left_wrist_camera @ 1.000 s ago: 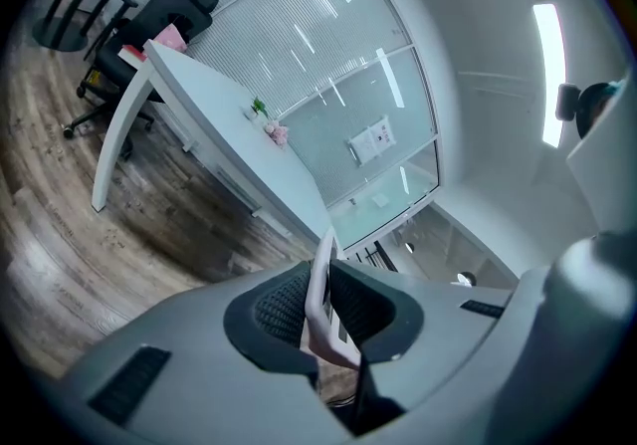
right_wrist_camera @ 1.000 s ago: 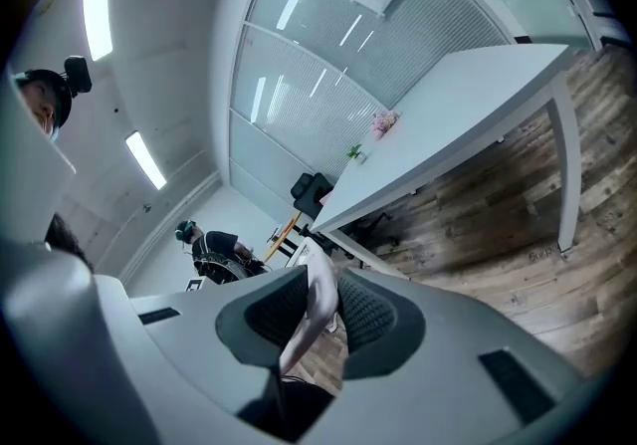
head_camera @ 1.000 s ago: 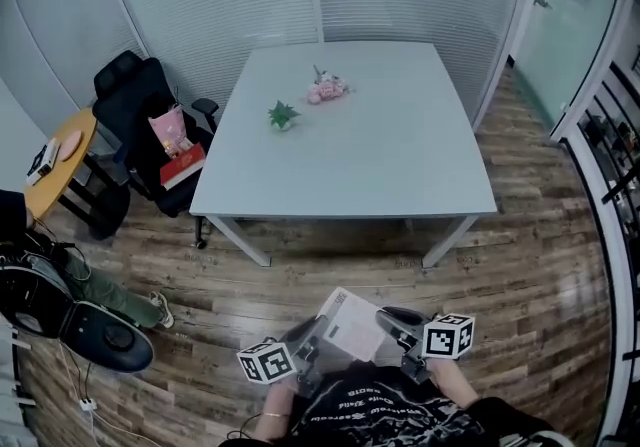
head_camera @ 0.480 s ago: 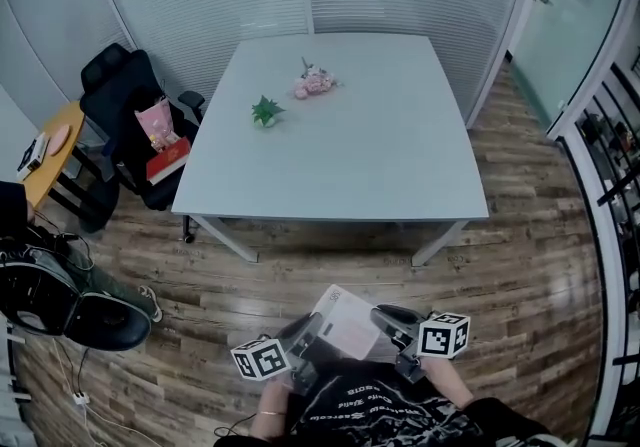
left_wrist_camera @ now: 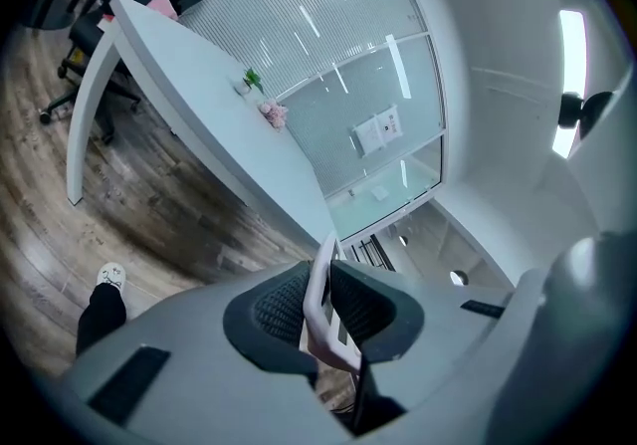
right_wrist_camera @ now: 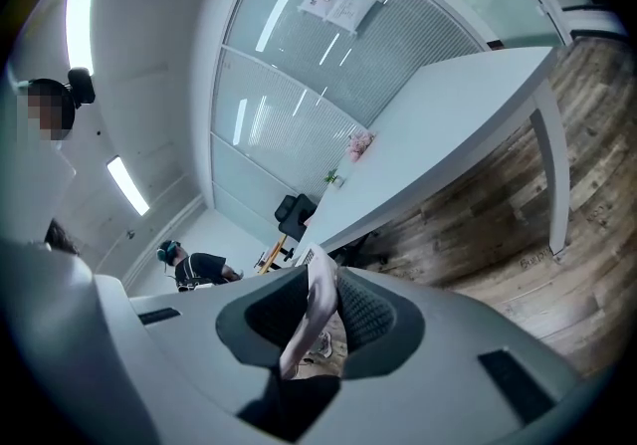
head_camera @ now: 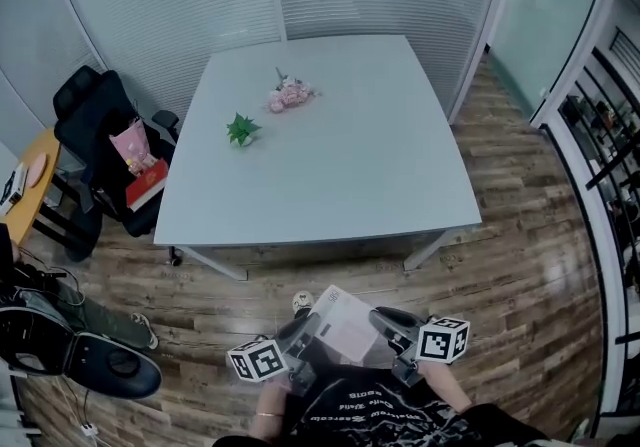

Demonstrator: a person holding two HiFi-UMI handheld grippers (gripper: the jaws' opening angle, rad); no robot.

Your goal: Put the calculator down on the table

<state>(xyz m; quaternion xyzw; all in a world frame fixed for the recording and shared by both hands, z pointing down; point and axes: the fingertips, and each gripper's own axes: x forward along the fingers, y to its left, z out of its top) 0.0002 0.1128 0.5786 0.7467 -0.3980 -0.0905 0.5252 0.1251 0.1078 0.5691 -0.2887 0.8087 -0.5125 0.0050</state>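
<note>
A flat white calculator point(head_camera: 343, 323) is held edge-on between my two grippers, low in the head view and close to my body, above the wood floor. My left gripper point(head_camera: 308, 333) is shut on its left edge, and in the left gripper view both pads press the thin white calculator point(left_wrist_camera: 317, 304). My right gripper point(head_camera: 386, 323) is shut on the right edge, with the calculator point(right_wrist_camera: 318, 306) pinched between its pads. The large pale table point(head_camera: 330, 175) stands ahead of both grippers, apart from them.
A small green plant point(head_camera: 240, 129) and a pink flower bunch point(head_camera: 288, 95) sit on the table's far left. Left of the table stand a black chair point(head_camera: 92, 115) with a red book and a yellow round table point(head_camera: 25, 185). Black bags point(head_camera: 100, 360) lie at lower left. Another person point(right_wrist_camera: 194, 269) stands far off.
The table has drawn nearer and shifted left in the head view. Both grippers keep their hold on the calculator, in the same place near my body.
</note>
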